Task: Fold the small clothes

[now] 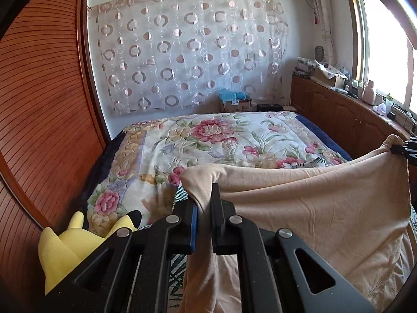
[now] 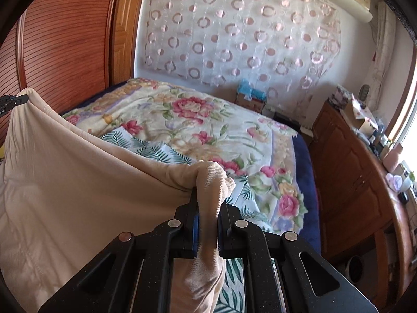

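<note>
Beige garment (image 1: pixel 325 208) hangs stretched above the floral bed (image 1: pixel 208 140), one top corner pinched in the left tool (image 1: pixel 204 203), the other in the right tool (image 2: pixel 208 208), apparently spread for folding.

The left gripper (image 1: pixel 204 203) has its jaws closed on a bunched corner of the beige cloth (image 1: pixel 325 203). The cloth spreads right of the jaws to the right gripper (image 1: pixel 400 149), which pinches its far corner. Ahead lies the floral blanket (image 1: pixel 208 140); a yellow plush toy (image 1: pixel 70 245) sits to the left.
</note>
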The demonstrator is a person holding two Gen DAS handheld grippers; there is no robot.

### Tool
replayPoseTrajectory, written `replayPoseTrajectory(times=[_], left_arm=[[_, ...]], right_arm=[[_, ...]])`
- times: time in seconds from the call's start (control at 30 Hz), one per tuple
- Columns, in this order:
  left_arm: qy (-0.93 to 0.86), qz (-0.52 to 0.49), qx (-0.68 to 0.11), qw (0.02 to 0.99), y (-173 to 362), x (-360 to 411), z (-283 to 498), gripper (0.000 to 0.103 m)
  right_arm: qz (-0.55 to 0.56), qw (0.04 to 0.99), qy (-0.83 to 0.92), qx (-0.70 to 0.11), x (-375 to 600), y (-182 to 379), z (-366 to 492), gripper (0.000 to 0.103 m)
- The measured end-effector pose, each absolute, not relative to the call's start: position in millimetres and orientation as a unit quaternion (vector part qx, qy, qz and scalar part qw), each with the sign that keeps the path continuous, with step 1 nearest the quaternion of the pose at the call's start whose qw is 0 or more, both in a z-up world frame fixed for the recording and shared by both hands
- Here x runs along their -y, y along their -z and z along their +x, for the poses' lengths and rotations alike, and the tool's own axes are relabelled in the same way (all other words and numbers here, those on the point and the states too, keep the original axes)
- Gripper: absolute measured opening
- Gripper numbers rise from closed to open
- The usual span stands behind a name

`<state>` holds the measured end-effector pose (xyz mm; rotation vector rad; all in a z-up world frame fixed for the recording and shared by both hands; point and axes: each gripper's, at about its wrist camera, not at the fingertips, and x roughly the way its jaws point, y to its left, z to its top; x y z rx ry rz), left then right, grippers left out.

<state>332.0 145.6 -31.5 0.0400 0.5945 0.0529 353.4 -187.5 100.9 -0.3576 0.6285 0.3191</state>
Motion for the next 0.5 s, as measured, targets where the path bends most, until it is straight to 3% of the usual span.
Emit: replayPoseTrajectory(times=[0.5], left_arm=[[-0.007,0.011,-0.337,0.941,70,-153,385,0.011]], right_arm=[[-0.155,0.91,-0.151,-0.353,191,-81,363,0.01]])
